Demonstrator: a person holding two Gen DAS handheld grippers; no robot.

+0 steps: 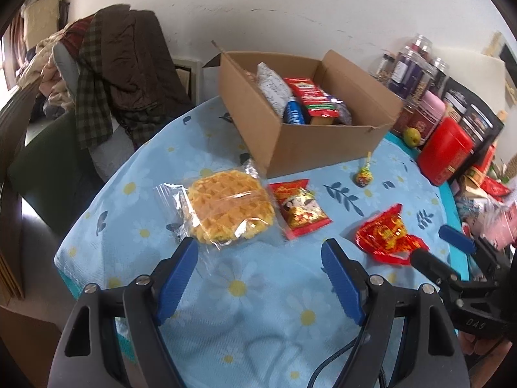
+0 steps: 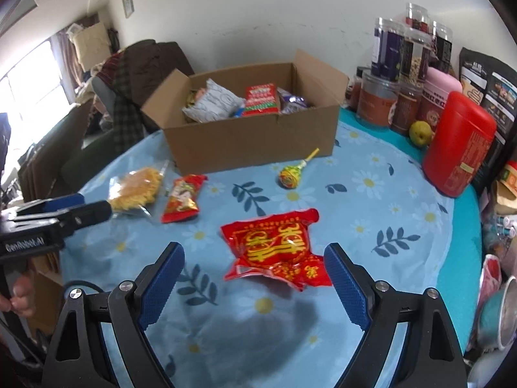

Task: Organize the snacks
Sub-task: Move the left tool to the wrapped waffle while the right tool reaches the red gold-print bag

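On the blue daisy tablecloth lie a waffle in a clear wrapper [image 1: 231,211] [image 2: 137,190], a small red and gold snack pack [image 1: 300,208] [image 2: 182,199], a lollipop [image 1: 362,176] [image 2: 290,176] and a red foil packet [image 1: 386,236] [image 2: 278,242]. Behind them stands an open cardboard box [image 1: 307,142] [image 2: 252,142] that holds several snacks. My left gripper [image 1: 258,245] [image 2: 87,205] hangs open just short of the waffle and the small pack. My right gripper [image 2: 255,252] [image 1: 436,249] is open above the table, and the red foil packet lies just ahead, between the lines of its fingers, untouched.
Several jars [image 2: 400,64], a red canister [image 2: 458,142], dark bags and a green fruit [image 2: 420,132] crowd the back right of the table. A chair draped with clothes [image 1: 122,74] stands beyond the left edge. More clutter sits at the far right.
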